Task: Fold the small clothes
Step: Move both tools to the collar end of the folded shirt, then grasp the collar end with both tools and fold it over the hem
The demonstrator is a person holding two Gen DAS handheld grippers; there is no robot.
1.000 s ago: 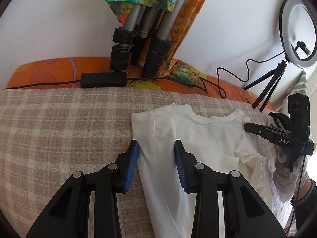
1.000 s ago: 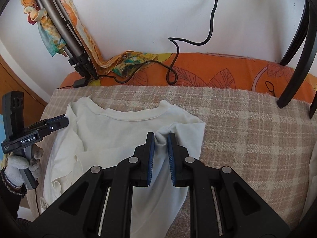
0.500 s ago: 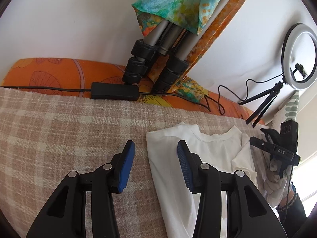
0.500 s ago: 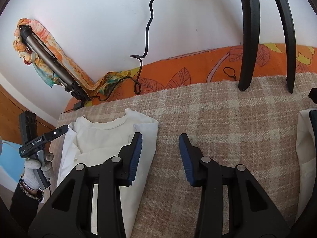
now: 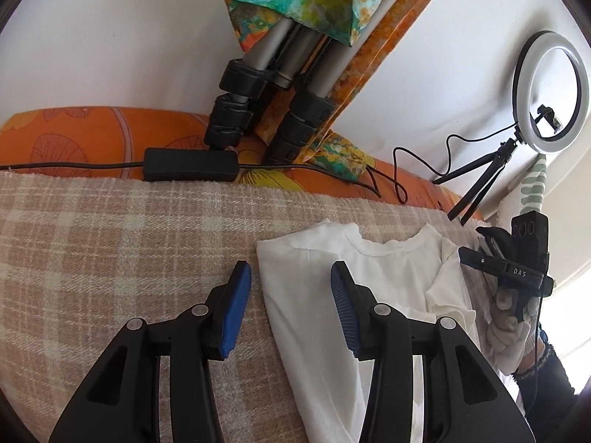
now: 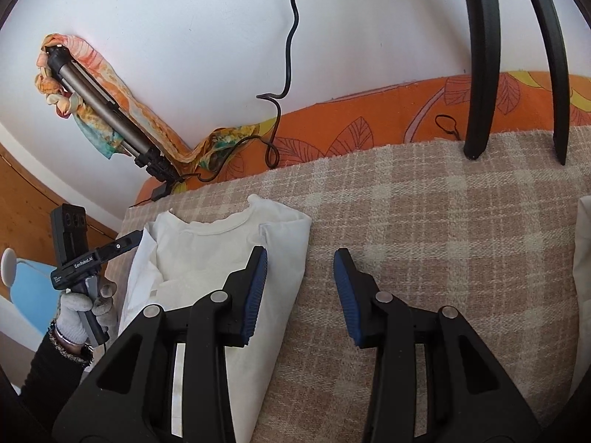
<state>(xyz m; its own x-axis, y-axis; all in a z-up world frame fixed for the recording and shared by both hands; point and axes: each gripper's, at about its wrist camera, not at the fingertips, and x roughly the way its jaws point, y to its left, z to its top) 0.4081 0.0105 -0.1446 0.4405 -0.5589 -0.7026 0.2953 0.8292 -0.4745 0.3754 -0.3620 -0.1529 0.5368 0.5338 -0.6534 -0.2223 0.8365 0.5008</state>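
A small white T-shirt (image 5: 373,288) lies on the plaid blanket (image 5: 110,243), neck toward the wall, with both sides folded inward. My left gripper (image 5: 289,269) is open above the shirt's left folded edge, and its pads touch nothing. In the right wrist view the shirt (image 6: 221,258) lies at the left. My right gripper (image 6: 301,254) is open over the shirt's right folded edge and the bare blanket (image 6: 443,221), holding nothing. A gloved hand (image 5: 509,328) holds the right gripper at the shirt's far side.
A tripod wrapped in a colourful scarf (image 5: 284,81) leans on the wall behind, with a black power adapter (image 5: 190,164) and cables on the orange cover (image 5: 88,136). A ring light (image 5: 550,92) stands at the right. Black stand legs (image 6: 480,74) and another white cloth (image 6: 583,258) sit at the right.
My right gripper let go of the pinched shirt fold, opened and moved right toward the shirt's edge. My left gripper slid left to the shirt's other edge and opened a little wider.
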